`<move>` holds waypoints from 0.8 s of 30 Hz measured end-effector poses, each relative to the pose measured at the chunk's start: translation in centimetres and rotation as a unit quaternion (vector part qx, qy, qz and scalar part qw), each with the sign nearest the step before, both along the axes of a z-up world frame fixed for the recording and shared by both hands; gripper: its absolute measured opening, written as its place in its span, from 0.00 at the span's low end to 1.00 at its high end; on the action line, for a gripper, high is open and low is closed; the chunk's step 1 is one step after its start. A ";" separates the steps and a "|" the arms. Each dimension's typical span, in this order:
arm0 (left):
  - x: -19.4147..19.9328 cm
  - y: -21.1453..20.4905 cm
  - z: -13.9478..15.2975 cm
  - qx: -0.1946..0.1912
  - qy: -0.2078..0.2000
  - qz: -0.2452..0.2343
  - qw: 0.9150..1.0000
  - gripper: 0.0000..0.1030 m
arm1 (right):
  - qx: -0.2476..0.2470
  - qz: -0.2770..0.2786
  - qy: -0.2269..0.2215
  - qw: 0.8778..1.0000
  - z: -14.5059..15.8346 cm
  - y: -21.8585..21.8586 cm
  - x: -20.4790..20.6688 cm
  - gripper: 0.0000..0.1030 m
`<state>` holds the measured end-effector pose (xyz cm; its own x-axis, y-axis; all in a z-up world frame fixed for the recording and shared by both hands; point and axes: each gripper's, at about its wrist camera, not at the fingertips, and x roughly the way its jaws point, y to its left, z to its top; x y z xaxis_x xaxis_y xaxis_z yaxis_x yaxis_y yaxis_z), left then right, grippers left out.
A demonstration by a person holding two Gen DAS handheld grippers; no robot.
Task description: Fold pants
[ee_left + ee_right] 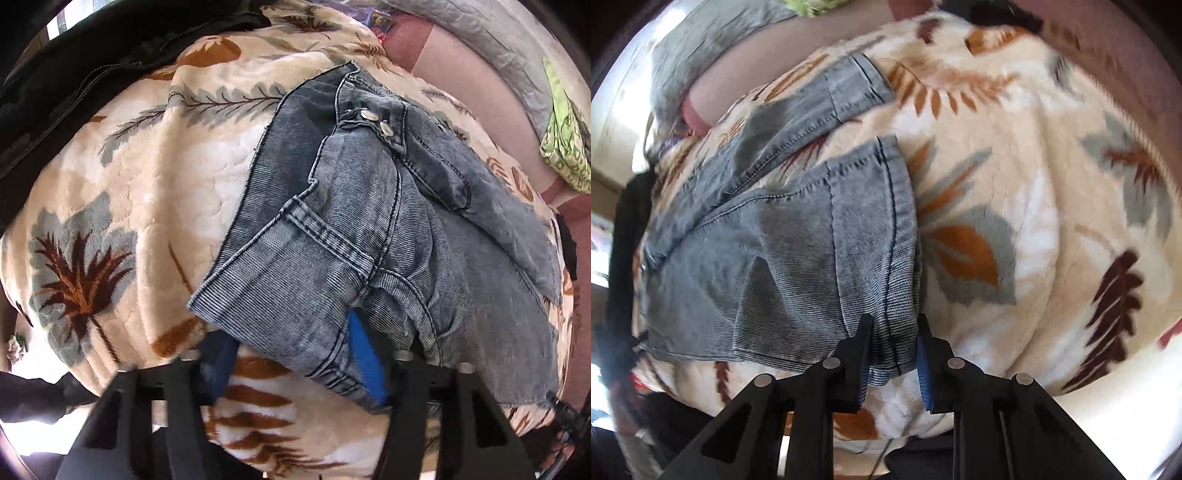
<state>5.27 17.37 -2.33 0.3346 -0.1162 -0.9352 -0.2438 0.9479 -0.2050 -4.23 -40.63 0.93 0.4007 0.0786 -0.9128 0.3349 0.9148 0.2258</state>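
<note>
Grey-blue denim pants [369, 229] lie on a cream blanket with a leaf print [147, 192]. In the left wrist view the waistband with two metal buttons [375, 122] points away, and my left gripper [295, 354] stands wide open with a fold of the waist end lying over it; its blue right pad [365, 362] shows under the denim. In the right wrist view both leg hems [864, 206] lie on the blanket [1034, 184]. My right gripper [892, 350] is shut on the near leg's hem corner.
A black zipped garment [74, 81] lies at the blanket's far left in the left wrist view. A pink sheet [480, 92], a grey quilt [498, 33] and a green printed cloth [565, 140] lie to the far right.
</note>
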 end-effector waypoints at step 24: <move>-2.0 -2.0 8.9 0.068 -0.102 -0.004 0.992 0.53 | 0.033 -0.033 -0.070 0.996 4.4 -6.6 4.6 0.69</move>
<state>3.26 15.40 6.62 0.5176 0.0029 -0.8556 -0.2020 0.9721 -0.1189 0.36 -47.26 5.38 0.5296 0.1051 -0.8417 0.3551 0.8737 0.3325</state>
